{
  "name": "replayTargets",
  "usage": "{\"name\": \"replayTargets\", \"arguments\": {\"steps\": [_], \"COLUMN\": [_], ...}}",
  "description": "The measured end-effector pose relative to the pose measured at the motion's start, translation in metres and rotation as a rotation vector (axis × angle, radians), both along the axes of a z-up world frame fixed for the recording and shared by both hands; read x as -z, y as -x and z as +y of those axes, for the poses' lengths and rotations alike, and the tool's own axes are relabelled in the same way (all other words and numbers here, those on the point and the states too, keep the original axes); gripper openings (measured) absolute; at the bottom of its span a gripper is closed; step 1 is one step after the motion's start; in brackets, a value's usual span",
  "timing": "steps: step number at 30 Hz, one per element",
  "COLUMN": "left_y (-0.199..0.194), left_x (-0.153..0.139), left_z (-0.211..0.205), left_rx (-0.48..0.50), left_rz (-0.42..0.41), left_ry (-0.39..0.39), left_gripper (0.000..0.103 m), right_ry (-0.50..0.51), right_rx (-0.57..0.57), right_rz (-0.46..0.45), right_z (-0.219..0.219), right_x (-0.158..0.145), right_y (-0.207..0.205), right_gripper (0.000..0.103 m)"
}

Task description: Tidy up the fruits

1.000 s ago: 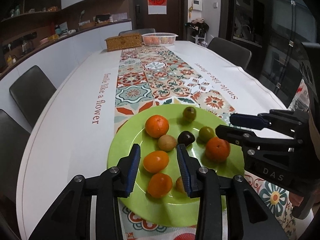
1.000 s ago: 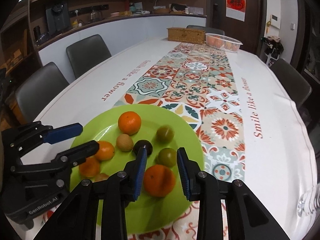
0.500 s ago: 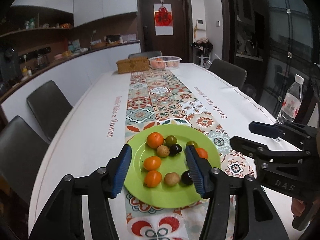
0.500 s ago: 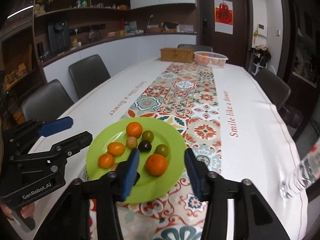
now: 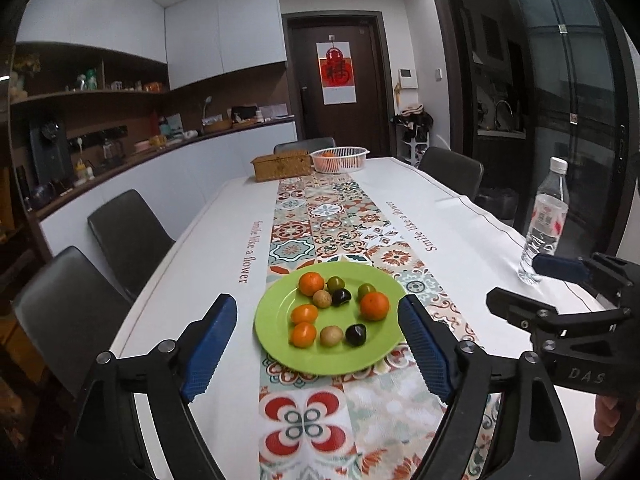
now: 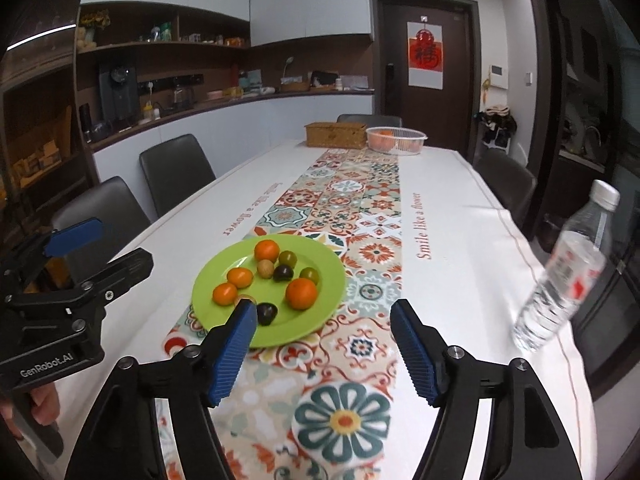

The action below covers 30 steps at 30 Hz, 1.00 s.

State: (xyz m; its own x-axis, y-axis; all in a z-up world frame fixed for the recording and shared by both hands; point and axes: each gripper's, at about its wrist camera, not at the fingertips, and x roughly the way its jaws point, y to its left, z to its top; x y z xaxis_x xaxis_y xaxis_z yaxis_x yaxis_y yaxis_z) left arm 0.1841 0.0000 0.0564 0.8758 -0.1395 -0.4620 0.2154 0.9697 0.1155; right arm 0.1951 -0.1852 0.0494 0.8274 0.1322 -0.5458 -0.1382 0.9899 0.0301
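Green plastic or glazed, the round plate sits on the patterned table runner at the near end of the long white table, and all nine loose fruits lie on it. From the left gripper the plate is straight ahead and below, framed between its two blue pads with clear air on both sides. From the right gripper the plate lies ahead and off to the left, so its left pad overlaps the plate's near rim in that view while the right pad hangs over bare runner. By that reading the left gripper is the better lined up, though both are well back from the fruit.

Both grippers have just been opening; their jaws now stand wide apart, with nothing between them.

The fruits are small and round, with no long axis to speak of, so the approach angle should matter little. Four are orange tangerines, two are olive-green, two are dark, almost black, and two are tan-brown. They lie in loose rows, some nearly touching, notably the cluster at the far side. A white basket holding more orange fruit stands well apart at the far end, beside a woven box; a water bottle stands to the right.
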Motion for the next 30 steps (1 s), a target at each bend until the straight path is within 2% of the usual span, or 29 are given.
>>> {"name": "replayTargets", "arguments": {"steps": [6,13,30], "left_y": [0.033,0.066,0.105], "left_x": [-0.006,-0.010,-0.015], "left_z": [-0.003,-0.003,-0.011], "left_rx": [-0.010,-0.021,-0.005], "left_rz": [-0.008,-0.008,-0.042], "left_ry": [0.029,0.051,0.037], "left_gripper": [0.095,0.099,0.101], "right_ry": [-0.017,-0.027,-0.026], "right_rx": [0.027,0.059,0.084], "right_rz": [-0.035,-0.061,-0.076], "right_z": [-0.011,-0.020,-0.029], "right_x": [-0.010,-0.017,-0.014], "right_y": [0.033,0.069,0.114], "right_gripper": [0.082,0.089,0.092]}}
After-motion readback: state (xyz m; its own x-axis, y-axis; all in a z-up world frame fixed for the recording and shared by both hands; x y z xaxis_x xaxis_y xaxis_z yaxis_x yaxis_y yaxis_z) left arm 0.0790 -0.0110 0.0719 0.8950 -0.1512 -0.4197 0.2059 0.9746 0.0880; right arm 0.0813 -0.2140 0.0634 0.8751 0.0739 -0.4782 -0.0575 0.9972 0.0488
